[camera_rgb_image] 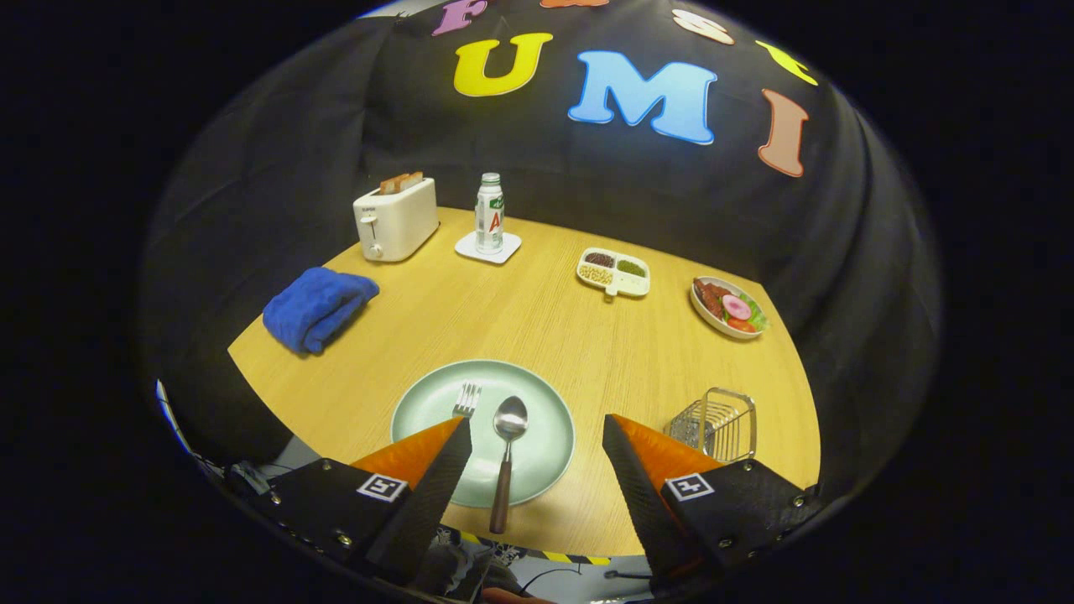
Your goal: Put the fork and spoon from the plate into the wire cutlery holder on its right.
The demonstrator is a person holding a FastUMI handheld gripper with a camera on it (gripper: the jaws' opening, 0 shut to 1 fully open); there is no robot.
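Fork [466, 400]: lying on the plate [537, 470], left of the spoon, its handle hidden behind the left finger; not yet moved.
Spoon [507, 453]: on the plate's middle, handle overhanging the plate's near rim; not yet moved.
Gripper [537, 436]: fingers spread wide, holding nothing, poised above the plate's near side.
Wire cutlery holder [717, 424]: right of the plate, apparently empty.
Progress: nothing delivered yet by my reading; both pieces remain.
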